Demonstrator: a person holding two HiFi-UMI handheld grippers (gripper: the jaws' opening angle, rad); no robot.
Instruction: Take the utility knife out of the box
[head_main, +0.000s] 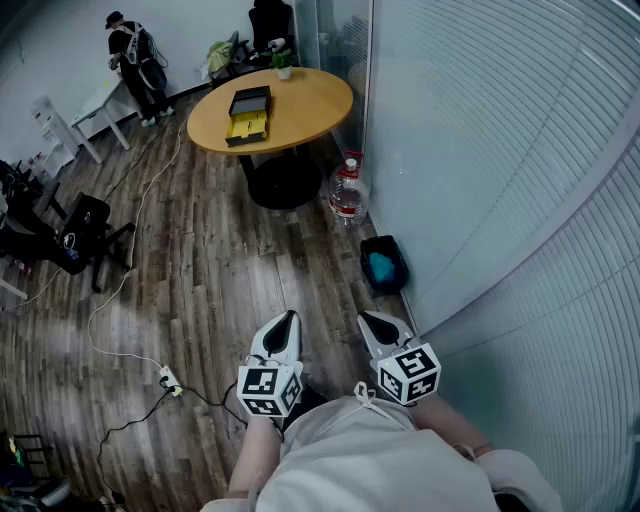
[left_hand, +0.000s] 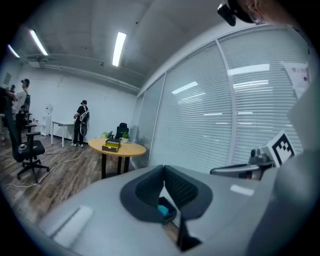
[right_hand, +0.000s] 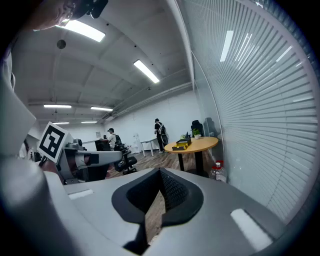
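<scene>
A black box with a yellow inside (head_main: 250, 114) lies open on a round wooden table (head_main: 310, 100) far across the room; it also shows small in the left gripper view (left_hand: 112, 145) and the right gripper view (right_hand: 183, 144). No utility knife can be made out at this distance. Both grippers are held close to my chest, pointing toward the table. My left gripper (head_main: 288, 318) (left_hand: 163, 167) has its jaws together with nothing between them. My right gripper (head_main: 375, 320) (right_hand: 160, 171) is likewise shut and empty.
Wooden floor lies between me and the table. A large water bottle (head_main: 347, 190) stands by the table's foot, a black bin (head_main: 384, 263) against the blind-covered glass wall at right. A power strip (head_main: 168, 380) with cables and an office chair (head_main: 80, 235) are at left. A person (head_main: 135, 65) stands at the back.
</scene>
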